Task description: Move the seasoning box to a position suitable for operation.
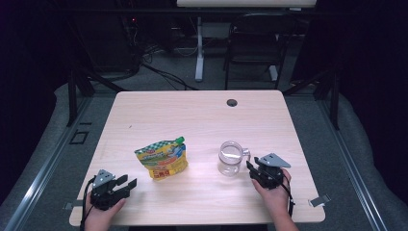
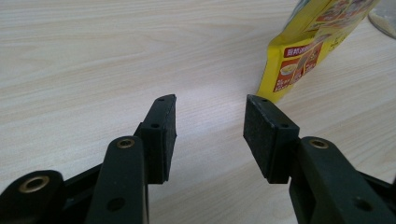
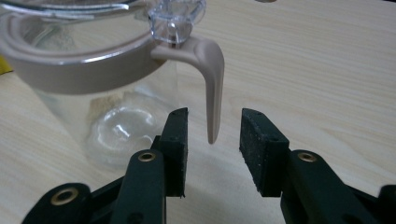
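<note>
A dark room with a chair and cables at the back surrounds a pale wooden tabletop (image 1: 202, 115). The landmark here is a clear jug (image 1: 230, 159) with a beige rim band and a beige handle (image 3: 212, 88), standing upright right of the tabletop's middle. A yellow pouch (image 1: 161, 159) with a green cap lies to the left of the jug, apart from it.

The right tongs (image 1: 255, 169) sit just to the right of the jug, pointing at it. Their jaws stand spread, and in the right gripper view the tip of the handle hangs just ahead of the gap between the 2 pads; nothing is pinched yet. The left tongs (image 1: 126, 185) rest well to the left of the jug, nearer the pouch, jaws spread over bare wood.

The step in hand looks like the approach to grasp the jug by its handle. The next move likely calls for easing the right tongs forward until the handle sits between the pads, then squeezing squarely on it so the thin handle does not slip sideways.
</note>
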Motion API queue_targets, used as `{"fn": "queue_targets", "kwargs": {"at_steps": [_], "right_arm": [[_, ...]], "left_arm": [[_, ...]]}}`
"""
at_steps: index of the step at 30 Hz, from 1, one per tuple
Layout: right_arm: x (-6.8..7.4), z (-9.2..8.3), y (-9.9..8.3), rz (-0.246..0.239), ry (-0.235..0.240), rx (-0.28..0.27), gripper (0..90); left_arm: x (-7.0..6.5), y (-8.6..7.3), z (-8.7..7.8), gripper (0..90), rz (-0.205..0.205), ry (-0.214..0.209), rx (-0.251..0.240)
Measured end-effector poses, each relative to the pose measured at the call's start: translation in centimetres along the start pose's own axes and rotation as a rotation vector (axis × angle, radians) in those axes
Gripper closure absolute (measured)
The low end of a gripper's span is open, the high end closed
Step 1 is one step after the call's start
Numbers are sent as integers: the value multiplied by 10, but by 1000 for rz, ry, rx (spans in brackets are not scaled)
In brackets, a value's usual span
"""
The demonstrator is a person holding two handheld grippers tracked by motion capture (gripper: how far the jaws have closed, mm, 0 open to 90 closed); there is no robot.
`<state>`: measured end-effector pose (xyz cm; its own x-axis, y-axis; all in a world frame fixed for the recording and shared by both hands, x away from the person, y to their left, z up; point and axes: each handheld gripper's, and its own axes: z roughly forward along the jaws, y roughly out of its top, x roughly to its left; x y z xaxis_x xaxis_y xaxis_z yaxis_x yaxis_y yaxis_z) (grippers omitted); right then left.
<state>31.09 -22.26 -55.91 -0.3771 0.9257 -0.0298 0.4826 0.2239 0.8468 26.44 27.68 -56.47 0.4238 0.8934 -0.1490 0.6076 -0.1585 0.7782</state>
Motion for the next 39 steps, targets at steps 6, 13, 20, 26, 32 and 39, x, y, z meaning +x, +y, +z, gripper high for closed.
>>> {"fn": "queue_targets", "kwargs": {"at_steps": [6,13,20,26,32,39], "right_arm": [[2,11,6,6,-15,-3,634],[11,19,13,-68,-47,-24,696],[6,19,15,-42,-60,-15,781],[6,18,15,-27,-47,-15,810],[7,17,15,-10,-43,-7,809],[10,13,15,-14,-44,11,807]], "left_arm": [[-1,-3,-4,545,-5,5,-2],[2,-6,-8,545,-20,22,-7],[4,-8,-10,547,-34,25,-11],[2,-8,-10,548,-29,23,-13],[1,-7,-11,550,-19,19,-13],[-7,-6,-13,564,-8,-10,-22]]}}
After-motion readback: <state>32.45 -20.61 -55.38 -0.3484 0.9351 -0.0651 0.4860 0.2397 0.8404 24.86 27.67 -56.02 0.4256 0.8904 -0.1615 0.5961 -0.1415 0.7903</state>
